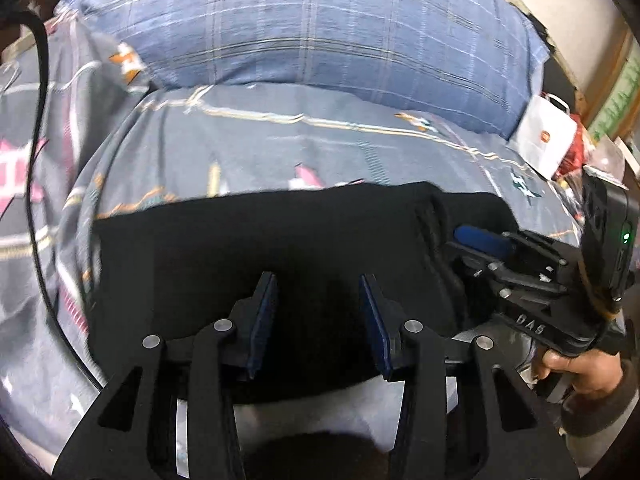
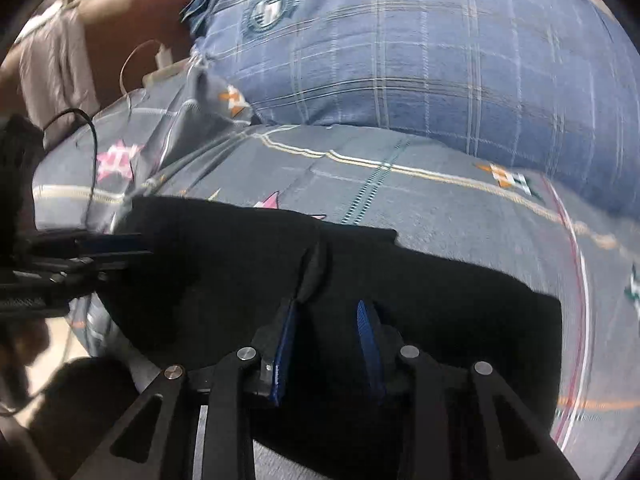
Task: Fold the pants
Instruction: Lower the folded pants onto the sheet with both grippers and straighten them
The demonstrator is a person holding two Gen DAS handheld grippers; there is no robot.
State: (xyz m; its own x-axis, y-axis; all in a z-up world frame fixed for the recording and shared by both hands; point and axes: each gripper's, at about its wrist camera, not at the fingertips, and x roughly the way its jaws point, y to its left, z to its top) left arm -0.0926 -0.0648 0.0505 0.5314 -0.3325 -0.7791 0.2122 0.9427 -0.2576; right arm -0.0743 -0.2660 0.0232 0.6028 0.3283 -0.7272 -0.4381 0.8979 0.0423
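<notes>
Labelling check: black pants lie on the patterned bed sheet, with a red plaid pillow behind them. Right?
Not quite: the pillow is blue plaid, not red, as the right wrist view shows. The black pants do lie on the patterned bed sheet.

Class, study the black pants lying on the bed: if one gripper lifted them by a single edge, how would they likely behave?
The black pants would probably droop rather than hold shape: they lie flat with soft creases on the bedsheet. They look light, thin cloth. Unlikely to slide; a raised fold sits by the right gripper, hinting fabric bunches when pushed.
</notes>
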